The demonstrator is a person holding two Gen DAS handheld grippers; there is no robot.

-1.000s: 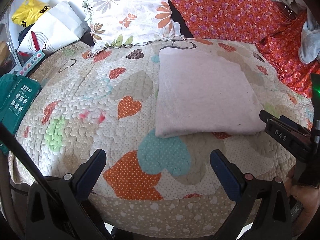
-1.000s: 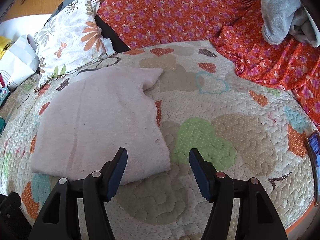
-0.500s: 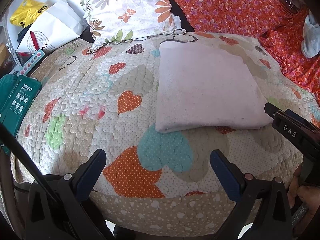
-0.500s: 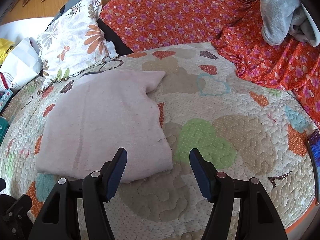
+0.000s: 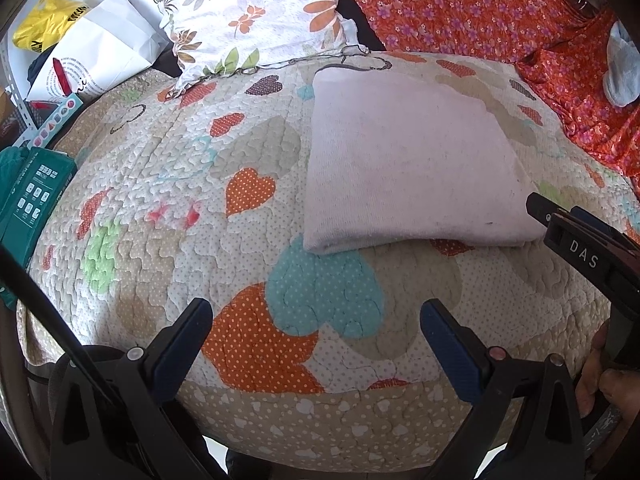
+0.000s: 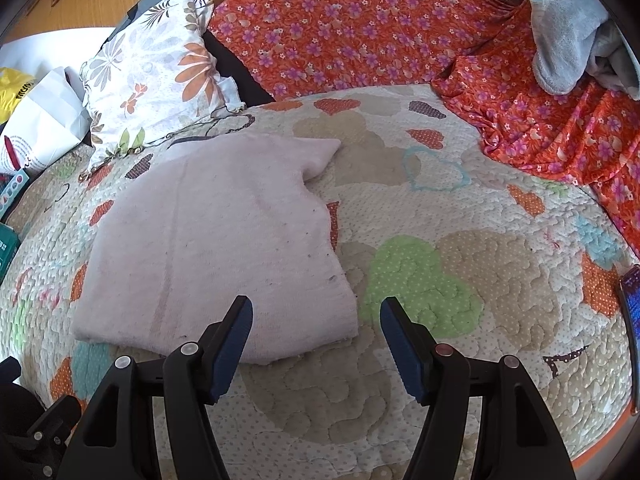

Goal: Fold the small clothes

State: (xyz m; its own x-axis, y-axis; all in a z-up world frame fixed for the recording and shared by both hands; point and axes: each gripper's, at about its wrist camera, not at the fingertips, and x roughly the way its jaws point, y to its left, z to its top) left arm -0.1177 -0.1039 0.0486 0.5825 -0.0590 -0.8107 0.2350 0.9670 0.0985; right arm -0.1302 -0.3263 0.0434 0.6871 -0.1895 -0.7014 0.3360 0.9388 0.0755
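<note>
From the left wrist, the left gripper point(image 5: 316, 326) hangs over the quilt point(image 5: 168, 208) with its jaws spread and nothing between them; the pale pink cloth point(image 5: 408, 160) lies flat ahead and to the right, already doubled, its folded edge toward the camera, near the floral pillow point(image 5: 256, 12). The other tool juts in at the right edge, next to the cloth's near corner, with a hand point(image 5: 600, 376) on its handle. Against the earlier frame the cloth sits a little lower and nearer in this view — the camera has crept forward — but it keeps its shape. From the right wrist, the right gripper point(image 6: 316, 340) is spread wide and empty; the cloth point(image 6: 224, 248) lies on the quilt point(image 6: 480, 264), its near right corner just ahead of the left finger and between the jaws' line. This view barely differs from the earlier one, and the cloth lies as it did. The step looks like a pause between folds — one fold made, both claws free. The next move probably calls for each claw to pinch a near corner, all layers together, and carry that edge over; a shallow pinch could take only the top layer.
</note>
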